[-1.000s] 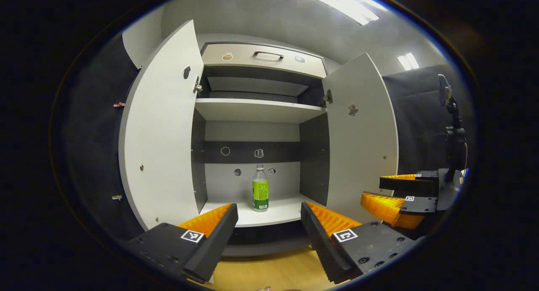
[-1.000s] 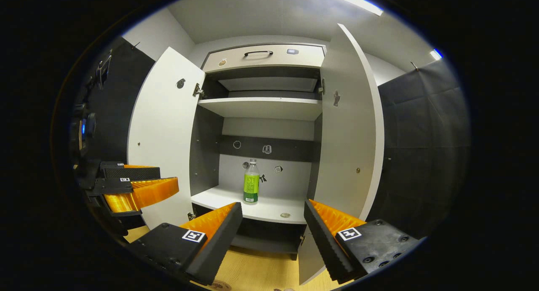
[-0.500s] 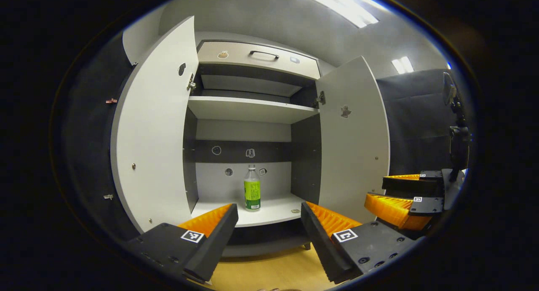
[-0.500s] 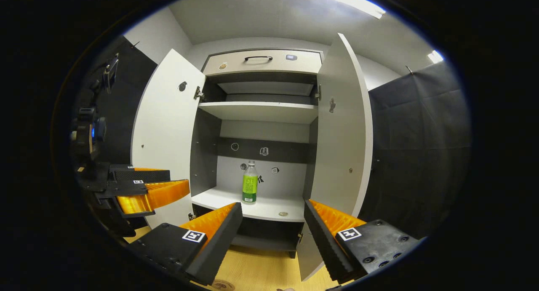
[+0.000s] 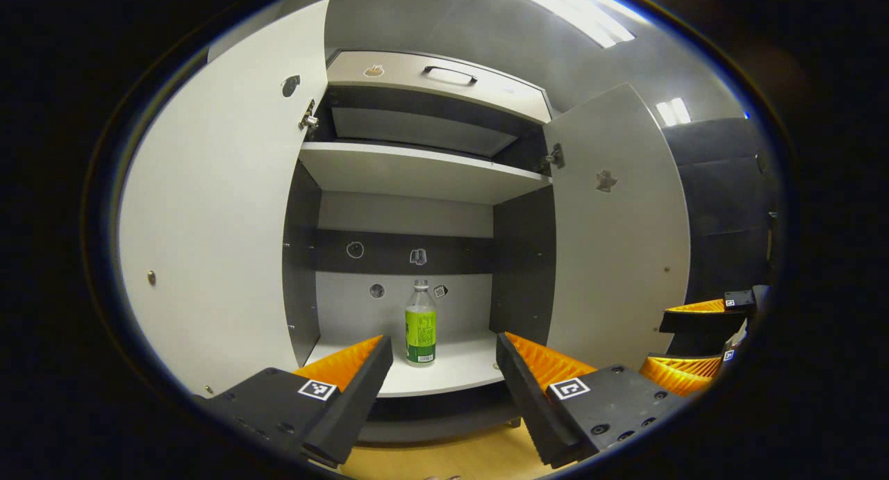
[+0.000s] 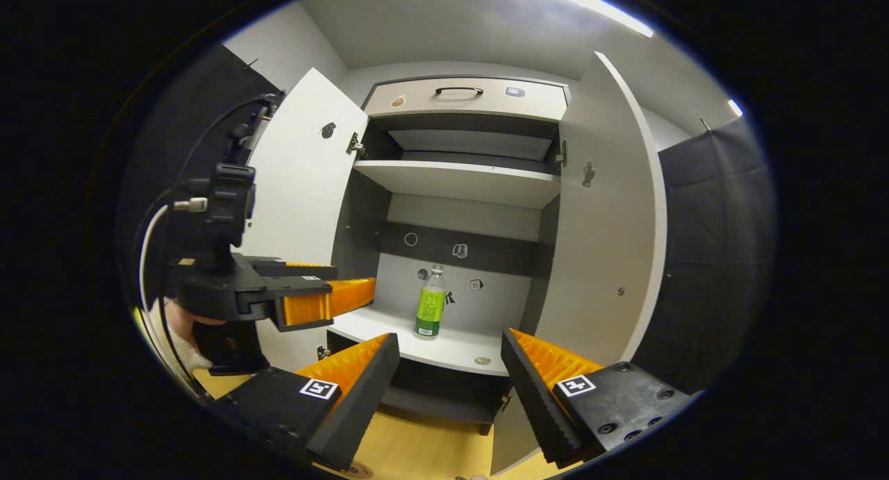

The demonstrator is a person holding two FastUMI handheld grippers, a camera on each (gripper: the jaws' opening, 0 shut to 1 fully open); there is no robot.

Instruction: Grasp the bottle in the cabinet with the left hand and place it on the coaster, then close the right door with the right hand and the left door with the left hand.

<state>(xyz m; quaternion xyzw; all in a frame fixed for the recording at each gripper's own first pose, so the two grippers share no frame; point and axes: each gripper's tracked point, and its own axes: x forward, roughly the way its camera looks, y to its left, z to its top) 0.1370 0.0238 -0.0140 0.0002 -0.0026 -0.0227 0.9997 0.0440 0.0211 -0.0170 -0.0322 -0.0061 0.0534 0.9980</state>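
The cabinet (image 5: 417,171) is seen with both doors swung wide: the left door (image 5: 222,223) and the right door (image 5: 618,244). The left door's outer edge is cut off in the left gripper view. A drawer (image 6: 472,98) with a dark handle is set across the top, and a shelf (image 5: 417,171) lies below it. Small stickers on the back wall are too small to be made out.

The left tongs (image 5: 444,369) are held spread, with nothing between them, short of the lower shelf (image 5: 451,369). The right tongs (image 6: 450,372) are likewise held apart and empty. A hand (image 6: 180,327) behind the left tongs is partly hidden.

The bottle (image 5: 421,324) is stood upright on the lower shelf, near the back wall; it is clear, with a pale cap and a green label. A small round coaster (image 6: 482,360) is seen lying flat near the shelf's front edge, apart from the bottle; its detail cannot be made out.
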